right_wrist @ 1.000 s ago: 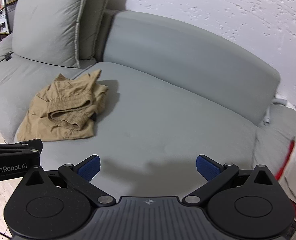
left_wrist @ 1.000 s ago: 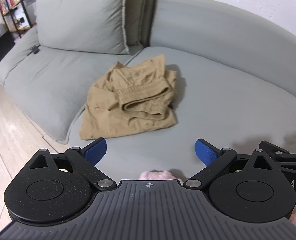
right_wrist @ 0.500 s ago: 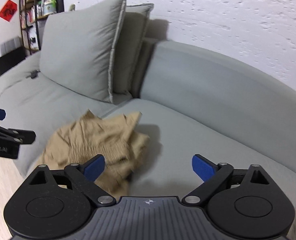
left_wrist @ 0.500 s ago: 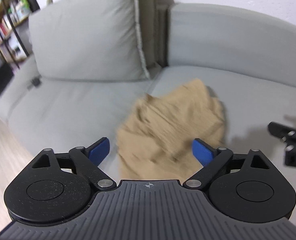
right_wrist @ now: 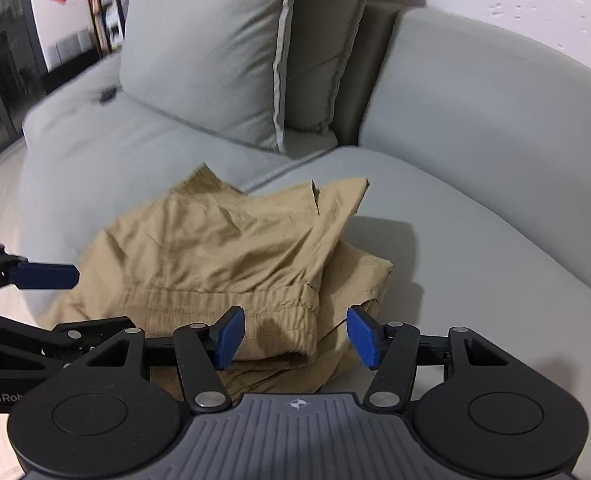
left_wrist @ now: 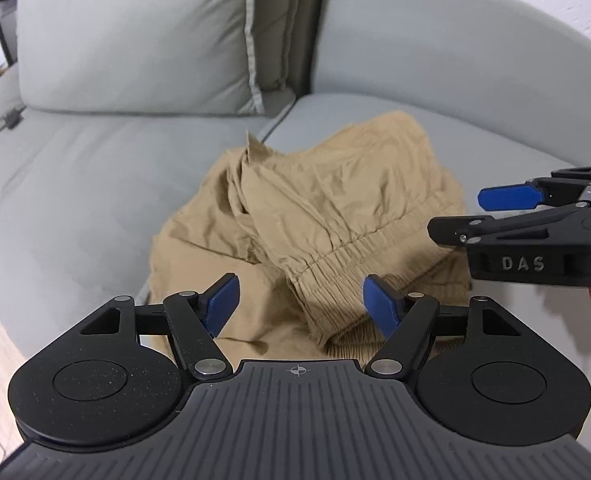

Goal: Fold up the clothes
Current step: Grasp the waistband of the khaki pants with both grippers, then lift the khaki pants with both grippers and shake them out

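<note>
A pair of tan trousers (left_wrist: 327,216) lies crumpled on the grey sofa (left_wrist: 75,200) seat, in front of the seam where the big back cushion (left_wrist: 135,36) meets the curved backrest. The cloth is bunched over itself, with the elastic waistband (left_wrist: 347,248) doubled across the top of the heap and a loose corner sticking up on the side toward the cushion.

The left gripper (left_wrist: 300,304) hovers low over the edge of the trousers farthest from the cushion, its blue fingers spread wide with the waistband showing between them; nothing is held. The right gripper (right_wrist: 295,336) is just beside it over the same heap, likewise spread wide and empty, framing the waistband's end and the folded corner under it. From the left view the right gripper shows side-on, apart from the cloth as far as can be told.

This reads as the reach before the first grasp: no fold has been laid, and the trousers are not yet flat. The next move likely calls for each gripper to come down on its own part of the waistband, pinch one layer rather than the whole bundle, then lift and draw apart to shake the trousers open on the seat away from the cushion.
</note>
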{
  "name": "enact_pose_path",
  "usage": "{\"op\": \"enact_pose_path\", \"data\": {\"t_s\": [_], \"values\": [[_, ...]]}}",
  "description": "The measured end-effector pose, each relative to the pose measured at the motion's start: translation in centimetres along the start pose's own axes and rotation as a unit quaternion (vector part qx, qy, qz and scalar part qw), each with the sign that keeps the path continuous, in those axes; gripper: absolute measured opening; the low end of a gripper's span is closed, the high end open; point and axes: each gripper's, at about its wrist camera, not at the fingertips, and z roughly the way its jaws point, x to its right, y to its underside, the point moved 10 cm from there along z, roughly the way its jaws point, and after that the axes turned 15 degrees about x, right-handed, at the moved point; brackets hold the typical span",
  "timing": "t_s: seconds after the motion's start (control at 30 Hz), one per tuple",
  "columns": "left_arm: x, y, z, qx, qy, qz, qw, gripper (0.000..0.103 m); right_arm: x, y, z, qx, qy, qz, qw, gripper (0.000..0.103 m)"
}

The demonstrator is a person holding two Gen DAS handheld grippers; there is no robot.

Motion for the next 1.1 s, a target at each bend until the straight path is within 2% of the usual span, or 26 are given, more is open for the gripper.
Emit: {"op": "enact_pose_path", "data": {"t_s": [0.03, 0.07, 0.1, 0.13, 0.17, 0.2, 0.27, 0.33, 0.4, 0.43, 0.47, 0.57, 0.67, 0.7, 0.83, 0.97, 1.1], "values": [[0.3, 0.2, 0.6, -0.007, 0.004, 0.002, 1.0000, 0.065, 0.0, 0.4, 0.7, -0.011, -0.003, 0.003, 1.000, 0.049], [0.6, 0.5, 0.9, -0.013, 0.012, 0.003, 0.9998, 0.052, -0.1, 0.9, 1.2, -0.023, -0.009, 0.016, 1.000, 0.039], [0.9, 0.8, 1.1, -0.020, 0.020, 0.004, 0.9996, 0.044, -0.1, 1.3, 1.5, -0.031, -0.012, 0.028, 0.999, 0.030], [1.5, 1.0, 1.2, -0.028, 0.029, 0.005, 0.9992, 0.039, 0.0, 1.5, 1.5, -0.037, -0.008, 0.042, 0.998, 0.027], [1.8, 1.1, 1.2, -0.028, 0.029, 0.008, 0.9992, 0.036, 0.1, 1.6, 1.3, -0.044, -0.002, 0.062, 0.997, 0.016], [2.0, 1.0, 0.8, -0.028, 0.026, 0.016, 0.9991, 0.033, 0.2, 1.6, 1.0, -0.045, 0.002, 0.076, 0.996, 0.010], [2.3, 0.5, -0.6, -0.026, 0.028, 0.023, 0.9990, 0.029, 0.4, 0.7, -0.9, -0.031, -0.004, 0.100, 0.994, 0.009], [2.7, -0.4, -2.6, -0.012, 0.035, 0.030, 0.9989, 0.032, 0.8, -0.7, -4.0, -0.005, -0.020, 0.128, 0.992, 0.008], [3.4, -1.9, -5.2, 0.020, 0.040, 0.045, 0.9980, 0.044, 1.2, -2.2, -6.9, 0.019, -0.029, 0.139, 0.990, 0.008], [3.9, -2.8, -6.8, 0.040, 0.043, 0.054, 0.9968, 0.054, 1.6, -3.1, -8.7, 0.033, -0.028, 0.141, 0.989, 0.008], [4.8, -3.7, -8.5, 0.062, 0.049, 0.064, 0.9948, 0.060, 2.0, -4.0, -10.6, 0.047, -0.026, 0.143, 0.988, 0.008], [7.9, -6.3, -13.5, 0.124, 0.077, 0.092, 0.9850, 0.070, 3.7, -6.9, -16.3, 0.091, -0.012, 0.153, 0.984, 0.008], [11.9, -8.1, -18.6, 0.175, 0.122, 0.121, 0.9694, 0.071, 5.7, -9.2, -23.1, 0.134, 0.012, 0.155, 0.979, 0.008], [14.3, -8.6, -21.3, 0.195, 0.147, 0.134, 0.9605, 0.072, 6.2, -9.6, -25.0, 0.145, 0.023, 0.152, 0.977, 0.008], [20.9, -8.8, -26.5, 0.222, 0.215, 0.145, 0.9401, 0.073, 9.0, -10.1, -32.7, 0.198, 0.072, 0.140, 0.967, 0.007], [28.1, -9.6, -27.9, 0.227, 0.242, 0.164, 0.9291, 0.072, 14.1, -10.5, -41.5, 0.251, 0.152, 0.134, 0.947, 0.007], [34.4, -10.7, -29.1, 0.231, 0.268, 0.172, 0.9195, 0.072, 16.2, -9.8, -47.0, 0.274, 0.216, 0.094, 0.932, 0.007]]}}
